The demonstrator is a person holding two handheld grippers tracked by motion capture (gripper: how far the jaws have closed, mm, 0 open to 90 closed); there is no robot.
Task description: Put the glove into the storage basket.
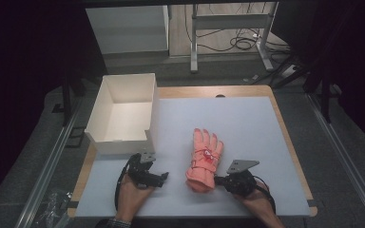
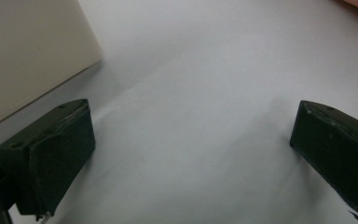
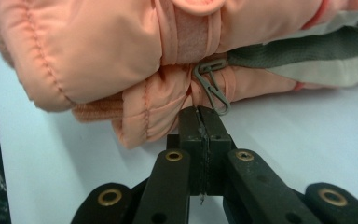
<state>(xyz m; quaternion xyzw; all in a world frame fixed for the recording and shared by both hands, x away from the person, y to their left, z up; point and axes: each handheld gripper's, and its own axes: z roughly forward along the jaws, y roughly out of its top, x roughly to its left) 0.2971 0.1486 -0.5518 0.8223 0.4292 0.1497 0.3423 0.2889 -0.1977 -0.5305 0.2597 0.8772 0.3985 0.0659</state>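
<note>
A salmon-pink padded glove (image 1: 204, 159) lies flat on the white table top (image 1: 247, 128), fingers pointing away and cuff toward me. My right gripper (image 1: 217, 180) is at the cuff's right side. In the right gripper view its jaws are pressed together at the cuff's lower edge of the glove (image 3: 98, 51), right beside a small metal clip (image 3: 210, 86); my right gripper (image 3: 204, 111) looks shut on a thin bit of that edge. My left gripper (image 1: 164, 176) rests left of the glove, open, with bare table between its fingers (image 2: 51, 154).
An open white cardboard box (image 1: 123, 114) stands at the table's far left, just beyond my left gripper; its wall (image 2: 28, 51) shows close by in the left gripper view. Beyond the table are desk legs and cables (image 1: 237, 40) on the floor.
</note>
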